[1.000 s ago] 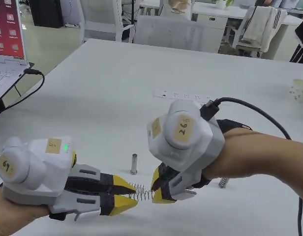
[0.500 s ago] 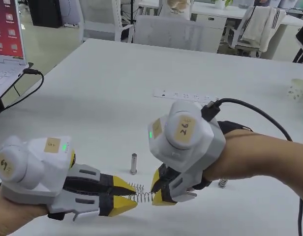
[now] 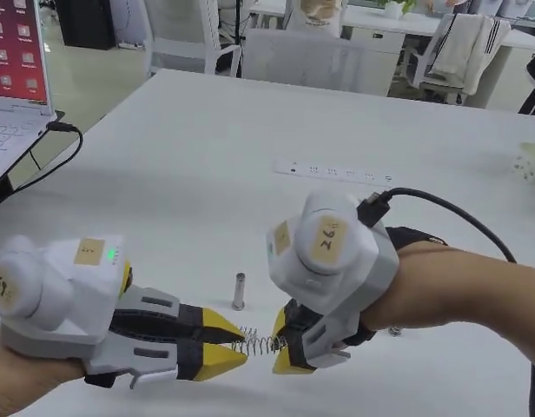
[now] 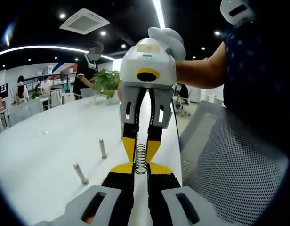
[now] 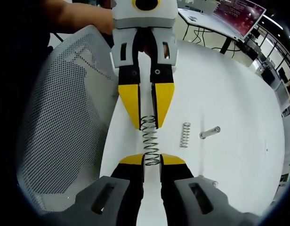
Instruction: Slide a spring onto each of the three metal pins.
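The left gripper (image 3: 228, 345) comes in from the lower left of the head view and the right gripper (image 3: 283, 346) from the centre. Their yellow tips face each other with a spring (image 3: 259, 343) stretched between them just above the white table (image 3: 181, 174). Each gripper's jaws are closed on one end of it.

The left gripper view looks along that gripper's own jaws (image 4: 139, 168), which pinch the spring (image 4: 140, 159) at the bottom centre. The right gripper (image 4: 140, 149) hangs down from the top and grips the other end. The right gripper view shows the reverse: its own tips (image 5: 152, 161) clamp the lower end of the spring (image 5: 149, 140), and the left gripper (image 5: 148, 120) holds the upper end.

In the head view a pin (image 3: 240, 291) stands upright just beyond the spring. The left gripper view shows two, a nearer pin (image 4: 80, 173) and a farther pin (image 4: 103, 148), at lower left. The right gripper view adds a loose spring (image 5: 185, 134) on the table right of centre, with a pin (image 5: 210, 132) just beside it.

In the head view a small coil (image 3: 395, 331) peeks out below the person's forearm (image 3: 459, 291), mostly hidden by it. A power strip (image 3: 337, 171) lies mid-table, a laptop (image 3: 11, 78) sits at the upper left, and a black cable (image 3: 463, 217) runs to the right gripper. A mesh chair (image 5: 65, 117) fills the left of the right gripper view.
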### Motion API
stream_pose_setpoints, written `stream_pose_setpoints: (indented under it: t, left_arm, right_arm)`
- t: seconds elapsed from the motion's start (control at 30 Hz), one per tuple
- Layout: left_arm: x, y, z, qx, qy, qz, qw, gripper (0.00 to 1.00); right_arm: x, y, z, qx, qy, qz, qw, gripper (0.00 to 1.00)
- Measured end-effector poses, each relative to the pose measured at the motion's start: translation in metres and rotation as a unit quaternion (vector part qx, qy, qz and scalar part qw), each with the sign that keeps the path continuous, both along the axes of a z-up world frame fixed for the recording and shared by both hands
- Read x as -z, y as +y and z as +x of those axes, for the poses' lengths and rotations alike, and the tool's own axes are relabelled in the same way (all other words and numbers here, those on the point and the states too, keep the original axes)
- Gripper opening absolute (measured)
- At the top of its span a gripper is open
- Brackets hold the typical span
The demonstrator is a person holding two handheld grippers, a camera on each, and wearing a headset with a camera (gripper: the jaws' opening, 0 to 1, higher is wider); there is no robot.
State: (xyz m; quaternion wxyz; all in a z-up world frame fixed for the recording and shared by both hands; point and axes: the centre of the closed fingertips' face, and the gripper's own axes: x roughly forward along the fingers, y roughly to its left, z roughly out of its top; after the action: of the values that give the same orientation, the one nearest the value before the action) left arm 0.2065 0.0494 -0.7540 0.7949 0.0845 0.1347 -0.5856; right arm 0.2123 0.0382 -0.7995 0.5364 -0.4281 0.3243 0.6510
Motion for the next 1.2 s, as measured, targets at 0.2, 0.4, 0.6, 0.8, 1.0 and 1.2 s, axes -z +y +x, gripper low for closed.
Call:
stream_pose_setpoints:
  t: [0.2,0.4,0.6,0.8,1.0,1.2]
  left_arm:
    - [-0.002,-0.001,0.0,0.001,-0.001,-0.004,1.0,0.01]
    - [-0.003,-0.001,0.001,0.0,-0.002,-0.005,1.0,0.01]
    - [-0.002,-0.001,0.001,-0.002,-0.004,-0.004,1.0,0.02]
    - [0.0,-0.001,0.0,0.0,-0.005,0.002,1.0,0.02]
    - [0.003,-0.003,-0.001,0.002,-0.003,0.008,1.0,0.02]
    - [0.003,-0.004,-0.003,0.004,-0.004,0.01,0.9999,0.02]
  right_arm:
    - [0.0,-0.001,0.0,0.002,0.002,0.001,1.0,0.09]
    - [-0.002,-0.001,0.0,0.003,-0.001,0.006,1.0,0.09]
    - [-0.008,0.0,0.0,0.008,0.0,0.012,0.9999,0.09]
    - [-0.012,0.001,-0.002,0.007,-0.001,0.017,0.9998,0.09]
    - [-0.021,0.006,-0.005,0.008,0.007,0.032,0.9994,0.09]
    - [-0.029,0.013,-0.008,0.003,0.011,0.045,0.9989,0.09]
